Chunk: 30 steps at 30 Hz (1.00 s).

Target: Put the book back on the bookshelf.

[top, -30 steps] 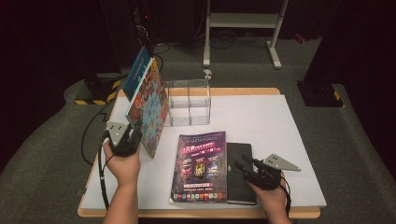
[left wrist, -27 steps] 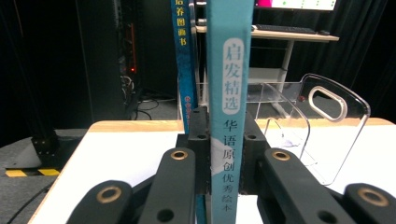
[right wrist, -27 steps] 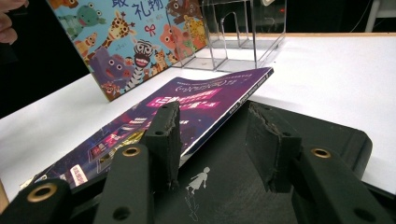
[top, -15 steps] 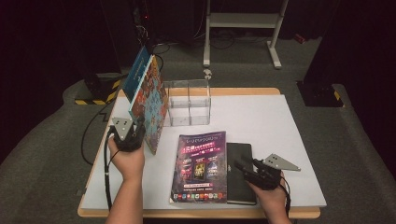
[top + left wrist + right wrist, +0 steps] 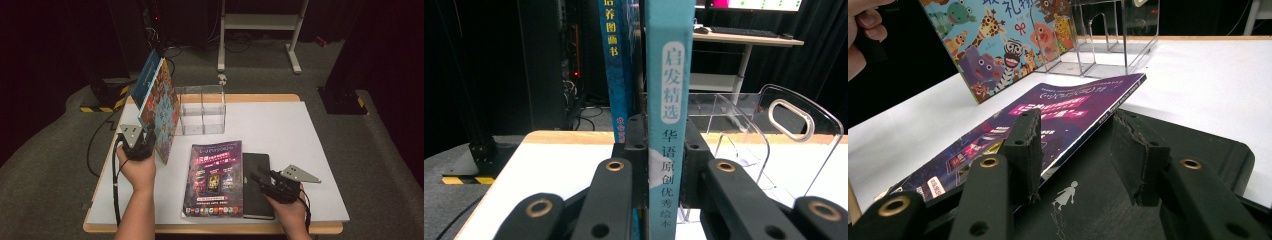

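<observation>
Meanwhile the left gripper (image 5: 136, 145), jaws clamped on the upright picture books (image 5: 159, 107), had barely shifted them toward the clear rack (image 5: 202, 110) since a second before, while the right gripper (image 5: 270, 182) waited half-open over the black notebook (image 5: 256, 165).

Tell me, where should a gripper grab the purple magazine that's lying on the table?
Probably at its right long edge. The purple magazine lies flat, but that edge rides up on the black notebook, so there is a gap beneath for one jaw. Come in low from the right, one jaw under and one on top. The right gripper already sits there, jaws apart around that edge.
</observation>
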Available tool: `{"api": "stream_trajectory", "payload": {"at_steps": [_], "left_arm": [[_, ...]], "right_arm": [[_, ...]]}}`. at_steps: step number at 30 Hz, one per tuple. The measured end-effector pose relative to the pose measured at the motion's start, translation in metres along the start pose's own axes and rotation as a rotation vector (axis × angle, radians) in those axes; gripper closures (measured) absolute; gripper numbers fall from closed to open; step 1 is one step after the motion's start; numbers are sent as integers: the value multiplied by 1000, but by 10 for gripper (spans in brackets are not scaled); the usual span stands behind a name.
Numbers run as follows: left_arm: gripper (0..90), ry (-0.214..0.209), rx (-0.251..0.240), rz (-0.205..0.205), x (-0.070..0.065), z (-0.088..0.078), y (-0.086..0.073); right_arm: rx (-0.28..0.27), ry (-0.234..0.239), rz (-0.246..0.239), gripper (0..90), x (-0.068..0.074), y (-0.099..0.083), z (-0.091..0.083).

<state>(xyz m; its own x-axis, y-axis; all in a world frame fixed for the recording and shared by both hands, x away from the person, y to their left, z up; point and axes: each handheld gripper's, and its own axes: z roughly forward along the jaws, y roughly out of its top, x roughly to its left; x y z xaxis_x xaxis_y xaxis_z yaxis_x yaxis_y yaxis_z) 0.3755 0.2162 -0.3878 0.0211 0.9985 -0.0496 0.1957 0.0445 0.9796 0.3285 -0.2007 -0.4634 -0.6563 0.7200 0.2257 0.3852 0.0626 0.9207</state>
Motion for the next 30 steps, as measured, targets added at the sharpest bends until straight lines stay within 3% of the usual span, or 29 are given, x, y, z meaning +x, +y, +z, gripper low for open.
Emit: {"api": "stream_trajectory", "payload": {"at_steps": [4, 9, 12, 18, 20, 21, 25, 28, 30], "left_arm": [[775, 6, -6, 0, 1, -1, -1], [681, -17, -7, -16, 5, -4, -2], [635, -58, -1, -44, 8, -7, -3], [553, -124, 22, -60, 13, -12, -6], [517, -188, 29, -87, 18, -17, -10], [496, -188, 29, -87, 18, -17, -10], [445, -229, 80, -83, 24, -23, -20], [406, -276, 110, -115, 30, -30, -30], [375, -305, 134, -106, 32, -34, -39]], "right_arm": [[-1, -2, 0, 549, -1, 0, 0], [4, -6, -9, 546, 0, 0, 0], [8, -13, -19, 543, 0, -1, 1], [19, -24, -29, 541, 0, -2, 2], [23, -29, -35, 536, -1, -2, 2], [24, -31, -39, 534, -1, -2, 2], [30, -38, -47, 526, -2, -3, 3], [40, -42, -61, 519, -2, -3, 4], [48, -45, -74, 511, -1, -4, 4]]}}
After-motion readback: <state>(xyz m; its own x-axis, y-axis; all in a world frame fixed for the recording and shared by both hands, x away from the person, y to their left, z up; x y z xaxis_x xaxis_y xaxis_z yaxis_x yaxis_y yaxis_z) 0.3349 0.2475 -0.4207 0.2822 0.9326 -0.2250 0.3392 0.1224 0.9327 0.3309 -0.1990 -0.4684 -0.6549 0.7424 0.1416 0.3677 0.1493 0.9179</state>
